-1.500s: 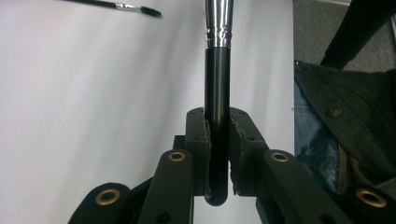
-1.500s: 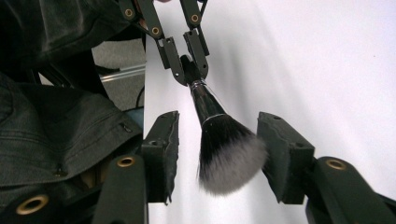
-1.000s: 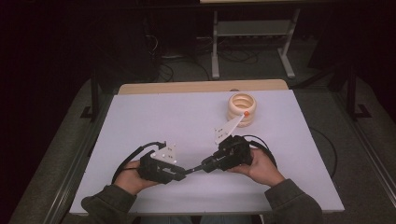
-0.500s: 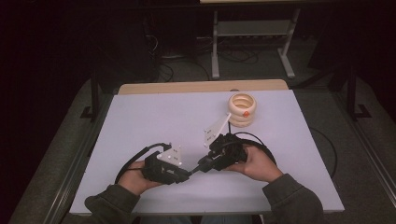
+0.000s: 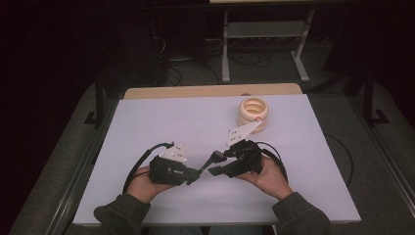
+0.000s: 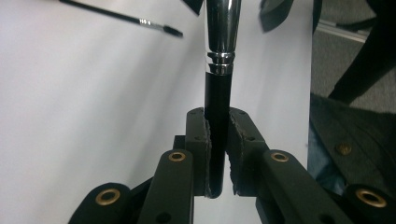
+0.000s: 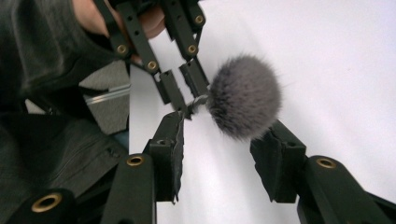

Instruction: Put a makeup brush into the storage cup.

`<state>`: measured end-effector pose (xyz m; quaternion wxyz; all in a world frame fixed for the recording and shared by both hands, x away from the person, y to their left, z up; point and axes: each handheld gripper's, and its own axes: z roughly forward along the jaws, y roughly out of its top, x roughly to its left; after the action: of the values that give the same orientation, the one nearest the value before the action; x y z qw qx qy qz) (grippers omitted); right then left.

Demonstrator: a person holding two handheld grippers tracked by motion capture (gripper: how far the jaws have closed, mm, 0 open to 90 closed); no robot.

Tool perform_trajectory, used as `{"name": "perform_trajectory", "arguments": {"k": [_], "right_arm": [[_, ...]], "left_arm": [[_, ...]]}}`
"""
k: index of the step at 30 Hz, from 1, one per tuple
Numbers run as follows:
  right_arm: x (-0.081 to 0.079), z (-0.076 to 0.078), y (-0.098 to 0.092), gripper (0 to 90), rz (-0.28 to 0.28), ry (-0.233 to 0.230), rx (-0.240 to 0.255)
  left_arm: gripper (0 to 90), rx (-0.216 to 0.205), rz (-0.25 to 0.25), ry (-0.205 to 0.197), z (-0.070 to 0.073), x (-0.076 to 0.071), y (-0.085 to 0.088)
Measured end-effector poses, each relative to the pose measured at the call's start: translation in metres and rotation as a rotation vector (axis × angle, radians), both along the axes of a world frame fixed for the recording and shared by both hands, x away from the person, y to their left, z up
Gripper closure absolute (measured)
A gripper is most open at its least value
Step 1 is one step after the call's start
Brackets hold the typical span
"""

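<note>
My left gripper (image 6: 217, 154) clamps the brush (image 6: 219, 70) handle for handover, so my right gripper (image 7: 224, 158) jaws have just been opening off the bristles (image 7: 245, 95).

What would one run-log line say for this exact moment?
left tool: shut on makeup brush handle | right tool: just opening, apart around bristles | ring stack: untouched

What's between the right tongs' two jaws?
The brush head, not pinched; the left tongs clamp the brush's black handle. Right gripper view shows it.
</note>
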<state>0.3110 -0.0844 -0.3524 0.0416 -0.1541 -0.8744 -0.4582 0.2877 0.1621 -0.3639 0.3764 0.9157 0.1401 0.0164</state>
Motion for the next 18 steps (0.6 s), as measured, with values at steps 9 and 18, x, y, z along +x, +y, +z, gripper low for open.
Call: {"name": "perform_trajectory", "arguments": {"k": [9,18], "right_arm": [[0.002,0.001,0.001,60.2,-0.014,0.021,0.071],[0.006,-0.001,0.004,76.0,0.032,0.062,0.093]], "left_arm": [[79.5,-0.037,0.014,0.0,0.003,0.002,-0.006],[78.7,-0.024,0.007,-0.007,0.0,0.0,-0.012]]}}
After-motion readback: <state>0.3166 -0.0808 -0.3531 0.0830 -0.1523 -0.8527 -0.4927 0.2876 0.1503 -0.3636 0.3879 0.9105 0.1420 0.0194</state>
